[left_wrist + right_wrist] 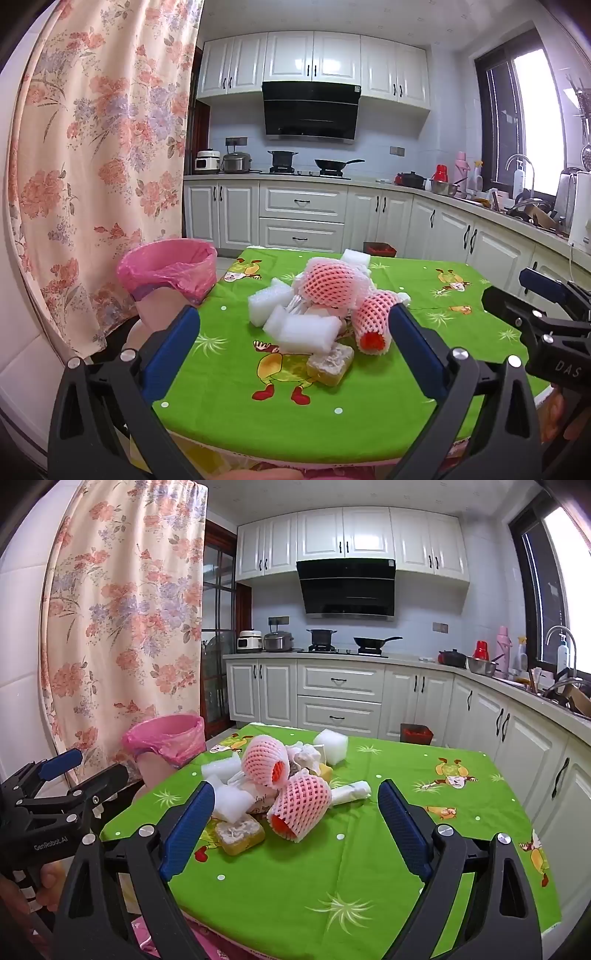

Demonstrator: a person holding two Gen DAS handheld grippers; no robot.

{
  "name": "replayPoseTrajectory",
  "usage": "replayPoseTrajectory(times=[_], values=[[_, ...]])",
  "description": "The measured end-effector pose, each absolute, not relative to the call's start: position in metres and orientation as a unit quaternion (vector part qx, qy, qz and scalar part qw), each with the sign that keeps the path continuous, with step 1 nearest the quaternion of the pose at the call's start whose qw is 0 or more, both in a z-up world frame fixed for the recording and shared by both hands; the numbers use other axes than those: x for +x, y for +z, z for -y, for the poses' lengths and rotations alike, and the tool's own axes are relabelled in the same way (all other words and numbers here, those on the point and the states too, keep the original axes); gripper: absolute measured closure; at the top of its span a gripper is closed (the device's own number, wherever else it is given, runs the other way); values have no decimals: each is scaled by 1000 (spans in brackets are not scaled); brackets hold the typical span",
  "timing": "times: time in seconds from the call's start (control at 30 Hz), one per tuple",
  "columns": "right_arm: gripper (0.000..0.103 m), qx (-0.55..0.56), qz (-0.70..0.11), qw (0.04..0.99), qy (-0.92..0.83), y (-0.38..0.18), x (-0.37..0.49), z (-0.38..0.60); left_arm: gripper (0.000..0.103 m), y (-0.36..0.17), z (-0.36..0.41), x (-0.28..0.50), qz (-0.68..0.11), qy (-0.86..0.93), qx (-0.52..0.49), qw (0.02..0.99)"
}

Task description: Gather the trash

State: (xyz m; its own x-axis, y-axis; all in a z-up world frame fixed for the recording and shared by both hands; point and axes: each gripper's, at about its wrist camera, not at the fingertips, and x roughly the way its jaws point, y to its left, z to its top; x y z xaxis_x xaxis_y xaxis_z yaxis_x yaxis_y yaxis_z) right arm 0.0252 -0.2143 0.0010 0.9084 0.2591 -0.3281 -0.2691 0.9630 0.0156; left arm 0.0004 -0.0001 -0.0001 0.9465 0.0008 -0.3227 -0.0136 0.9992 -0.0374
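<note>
On the green cartoon-print table (369, 376), a trash pile (317, 306) sits mid-surface: white foam blocks (306, 330), two pink foam fruit nets (301, 805), a yellowish sponge block (330, 363), crumpled white wrap. Left tongs (295, 339) spread wide apart, nothing between the pads, pile ahead of and framed between the blue fingers (173, 350), not touching. Right tongs (295, 823) also wide apart and empty; nearest pink net lies ahead between its fingers, apart from them. Pink-lined bin (170, 269) stands just beside the table's far-left edge. Each tongs shows at the edge of the other's view. Kitchen cabinets (303, 214) and floral curtain (103, 147) behind.
</note>
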Motion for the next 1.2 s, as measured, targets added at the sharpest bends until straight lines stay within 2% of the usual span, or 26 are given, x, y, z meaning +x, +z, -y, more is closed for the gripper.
replayPoseTrajectory(times=[1.2], values=[[19,-1,-173,975,142,-1,29,212,4,6,0,-3,-159,3,-15,987]])
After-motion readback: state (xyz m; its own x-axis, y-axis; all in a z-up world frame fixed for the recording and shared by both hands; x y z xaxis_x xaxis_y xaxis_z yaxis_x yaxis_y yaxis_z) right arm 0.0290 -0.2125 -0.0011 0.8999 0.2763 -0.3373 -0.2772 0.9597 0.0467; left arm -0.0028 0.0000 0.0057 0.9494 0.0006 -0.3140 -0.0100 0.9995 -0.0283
